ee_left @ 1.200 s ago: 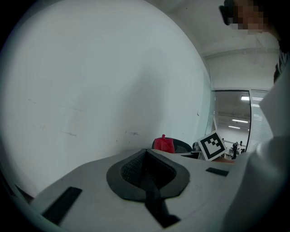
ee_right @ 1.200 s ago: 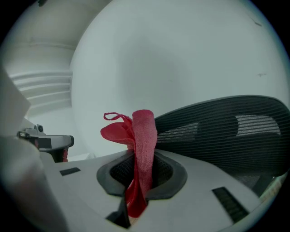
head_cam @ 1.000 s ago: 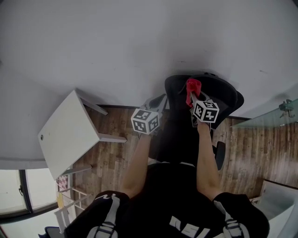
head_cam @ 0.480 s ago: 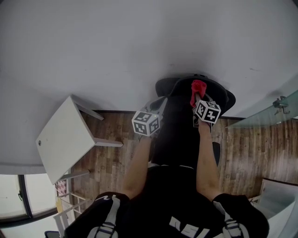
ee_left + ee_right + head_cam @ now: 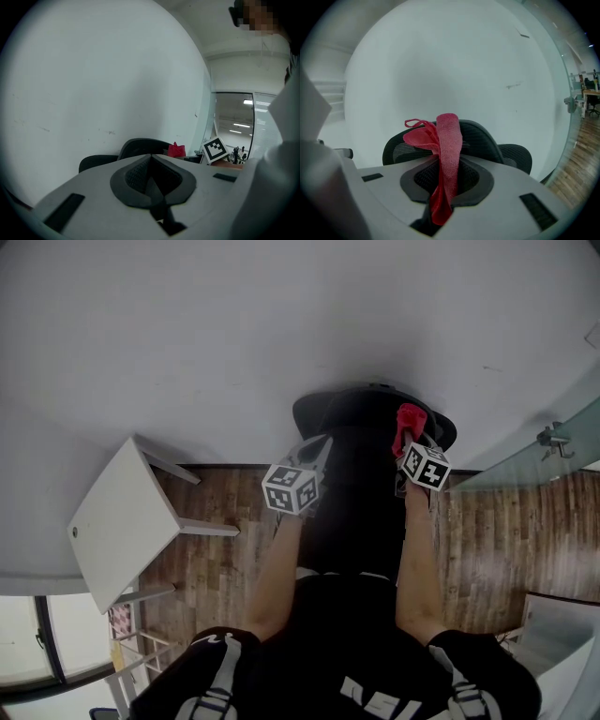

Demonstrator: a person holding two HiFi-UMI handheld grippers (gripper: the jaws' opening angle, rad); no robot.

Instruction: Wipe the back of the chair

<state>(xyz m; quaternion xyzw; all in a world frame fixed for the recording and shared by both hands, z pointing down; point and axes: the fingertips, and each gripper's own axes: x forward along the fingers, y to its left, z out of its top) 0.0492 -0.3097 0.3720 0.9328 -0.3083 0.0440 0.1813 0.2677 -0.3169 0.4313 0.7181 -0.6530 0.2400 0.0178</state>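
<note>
Here my right hand-held gripper (image 5: 446,180) pinches the red cloth (image 5: 449,140) near the chair back (image 5: 487,140), ready for wiping; my left hand-held gripper (image 5: 152,180) is clenched, empty.

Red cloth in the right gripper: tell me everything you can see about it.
The red terry-like cloth is bunched into a narrow strip and clamped between the jaws of the right gripper. Its upper end sticks up past the jaws and folds leftward, with a thin loop at its edge. Its lower end trails back into the gripper's throat. It stands in front of the top of the black mesh chair back; whether it touches the mesh cannot be told.
</note>
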